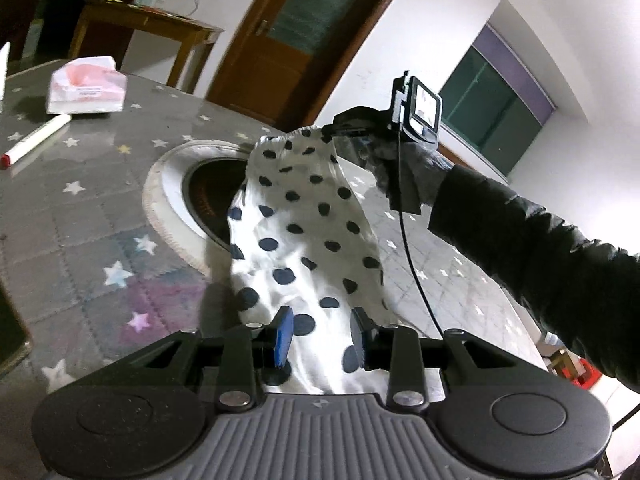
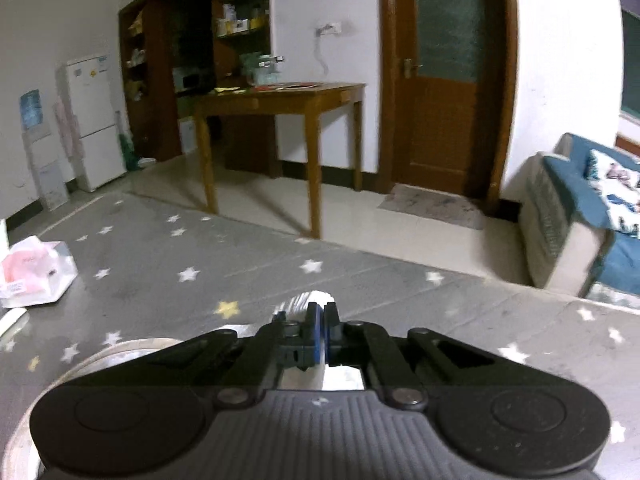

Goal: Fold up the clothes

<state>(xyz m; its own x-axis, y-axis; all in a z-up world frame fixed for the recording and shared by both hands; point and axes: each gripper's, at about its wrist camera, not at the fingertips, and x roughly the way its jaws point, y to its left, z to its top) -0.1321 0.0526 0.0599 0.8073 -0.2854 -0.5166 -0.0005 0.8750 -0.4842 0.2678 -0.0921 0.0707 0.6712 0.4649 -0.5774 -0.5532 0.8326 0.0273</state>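
In the left wrist view, we had the cloth (image 1: 308, 240), white with dark dots, lifted off the table (image 1: 80, 216) and stretched between our two grippers, so we judged ourselves in the spreading step, before any fold was made. Our left gripper (image 1: 322, 338) stood narrow with the near end of the cloth running between its fingers, though we could not tell whether the pads truly pinched it. Farther off, our right gripper (image 1: 332, 128) held the far top corner high above the table, the gloved right hand (image 1: 404, 172) wrapped round its handle and the dark sleeve reaching in from the right, forearm raised. The cloth hung in a slack band over a white ring (image 1: 168, 208) set in the table. The next move, we judged, called for lowering both ends together and laying the cloth flat on the table. In the right wrist view, our right gripper (image 2: 322, 316) was closed on a bunched white edge of the cloth (image 2: 308, 300), pointing level across the table (image 2: 160, 264) toward the room.
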